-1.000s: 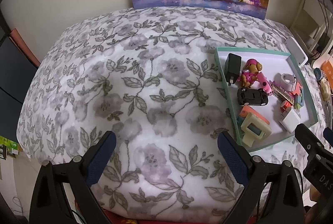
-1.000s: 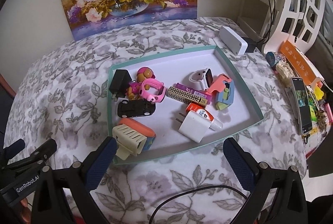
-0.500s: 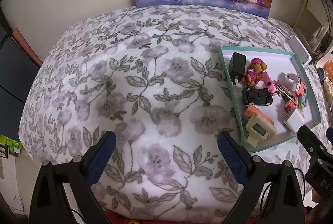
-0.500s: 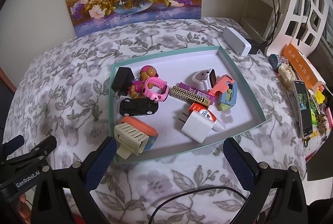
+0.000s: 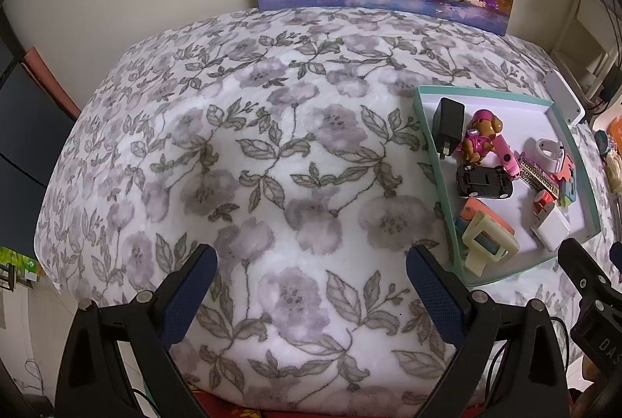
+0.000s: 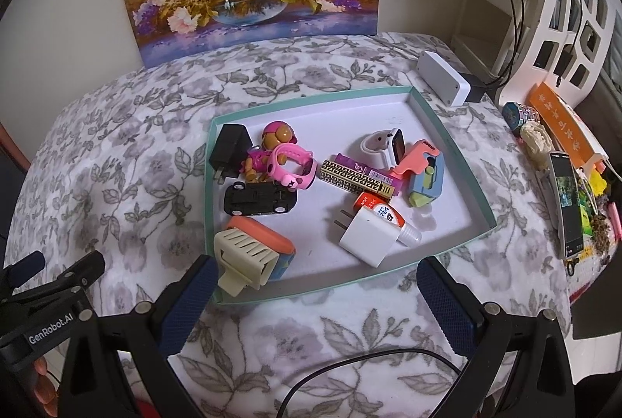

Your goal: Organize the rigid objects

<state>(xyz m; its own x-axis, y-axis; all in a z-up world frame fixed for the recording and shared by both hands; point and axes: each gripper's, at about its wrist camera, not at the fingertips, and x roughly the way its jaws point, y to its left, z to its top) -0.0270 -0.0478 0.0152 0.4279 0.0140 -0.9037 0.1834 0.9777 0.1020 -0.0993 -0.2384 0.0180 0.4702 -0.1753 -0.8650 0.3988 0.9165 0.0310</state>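
1. Tongs in my left hand (image 5: 311,286) gape wide over bare floral blanket (image 5: 272,146), holding nothing.
2. Ahead and right of them lies the teal tray (image 5: 443,192) of small objects.
3. My right tongs (image 6: 317,295) gape empty too, tray (image 6: 350,286) just ahead, cream-and-orange block (image 6: 248,255) by the left finger.

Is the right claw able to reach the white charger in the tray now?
Probably yes. The right claw is open, facing the tray, and the white charger lies uncovered near its front rim.
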